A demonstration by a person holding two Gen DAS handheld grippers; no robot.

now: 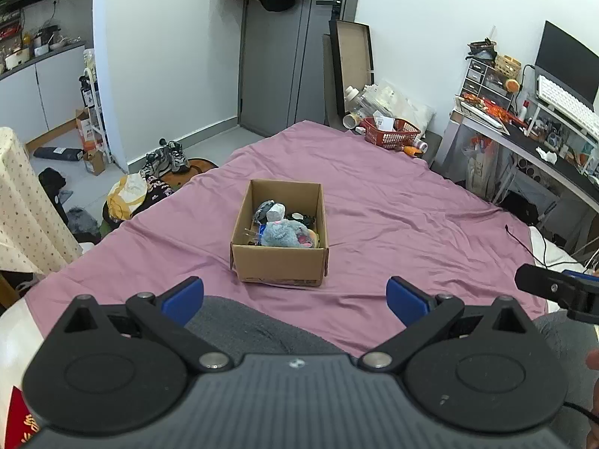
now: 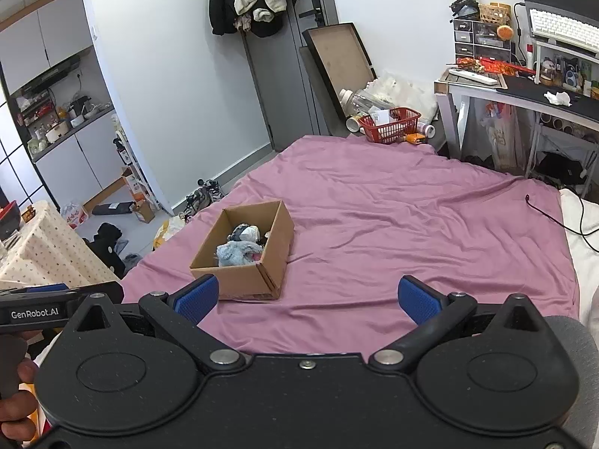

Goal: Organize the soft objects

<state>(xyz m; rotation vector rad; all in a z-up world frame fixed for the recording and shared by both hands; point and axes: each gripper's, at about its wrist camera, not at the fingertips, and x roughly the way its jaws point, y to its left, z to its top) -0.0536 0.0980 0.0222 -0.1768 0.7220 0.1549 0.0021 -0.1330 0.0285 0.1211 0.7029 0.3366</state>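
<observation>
An open cardboard box (image 1: 279, 265) stands on the pink bedsheet (image 1: 393, 217). Inside lie a grey-blue plush toy (image 1: 286, 235) and other soft grey, white and black items. The box (image 2: 239, 280) and plush toy (image 2: 237, 253) also show in the right wrist view. My left gripper (image 1: 295, 299) is open and empty, held well short of the box. My right gripper (image 2: 307, 299) is open and empty, to the right of the box and short of it. Part of the right gripper (image 1: 558, 288) shows at the left view's right edge.
A red basket (image 1: 391, 131) with bottles sits at the bed's far end. A cluttered desk (image 1: 535, 138) stands on the right. Shoes (image 1: 168, 159), bags and clothes lie on the floor left of the bed. A grey door (image 1: 277, 56) is behind.
</observation>
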